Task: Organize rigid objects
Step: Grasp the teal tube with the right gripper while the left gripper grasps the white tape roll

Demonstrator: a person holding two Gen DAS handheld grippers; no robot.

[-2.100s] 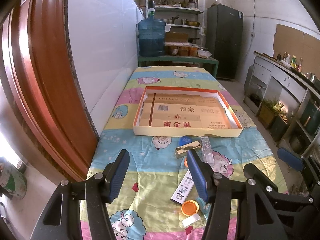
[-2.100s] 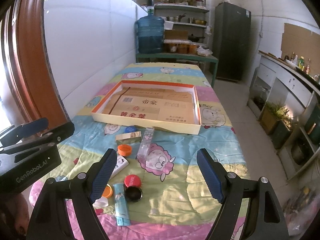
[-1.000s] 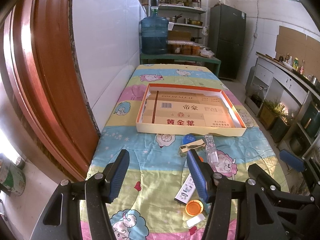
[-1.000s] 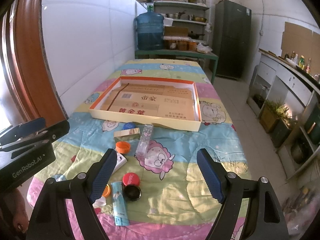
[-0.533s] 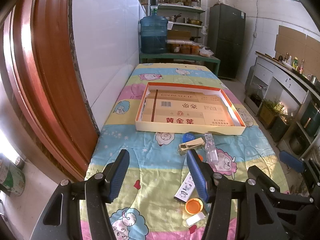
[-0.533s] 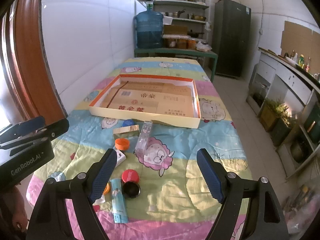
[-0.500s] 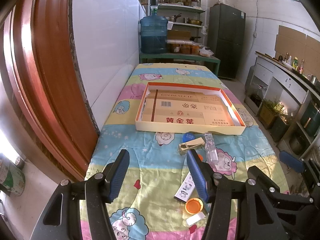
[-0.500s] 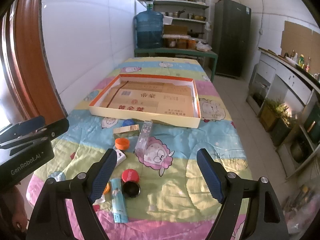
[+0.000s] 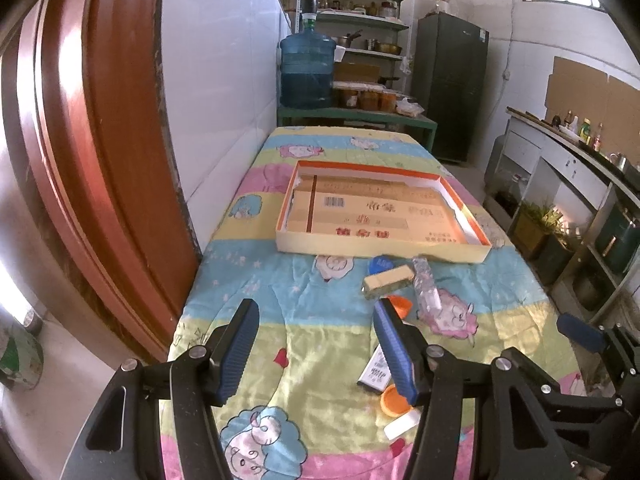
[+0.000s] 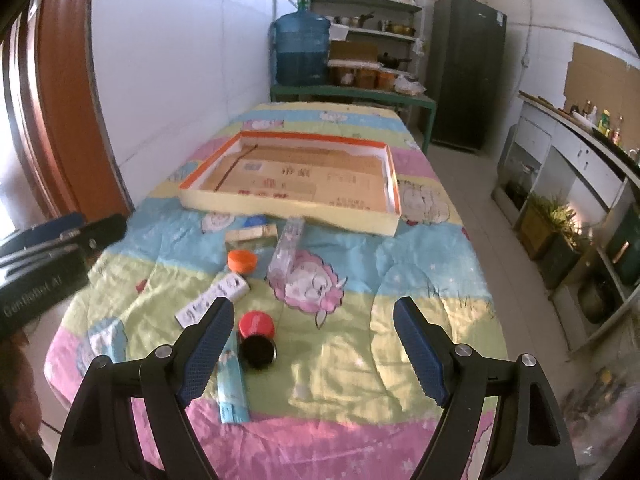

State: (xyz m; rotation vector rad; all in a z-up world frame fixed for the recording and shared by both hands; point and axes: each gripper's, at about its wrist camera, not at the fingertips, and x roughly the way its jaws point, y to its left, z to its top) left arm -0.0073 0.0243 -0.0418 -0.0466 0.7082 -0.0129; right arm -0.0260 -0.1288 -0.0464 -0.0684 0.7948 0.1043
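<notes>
Both tools hang over the near end of the table [image 10: 420,248] with jaws spread wide and nothing between them: the left gripper [image 9: 316,344] above the yellow band of the cartoon cloth, the right gripper [image 10: 314,344] above the scatter of small things. Compared with two seconds ago, the views have shifted only a little; the shallow cardboard tray [image 10: 288,216] now sits slightly farther up the right picture, and none of the items on the cloth has changed place. The tray lies in the middle of the table, with only flattened cardboard lining it. Just in front of its near wall lie a blue cap [image 10: 254,222], a gold box [image 10: 251,235] and a clear plastic bottle [image 10: 288,250] on its side. Nearer lie an orange cap [image 10: 241,261], a white tube [image 10: 214,300], a red cap [image 10: 256,323] touching a black cap [image 10: 258,351], and a light-blue tube [image 10: 231,384] beside the right tool's left finger.
</notes>
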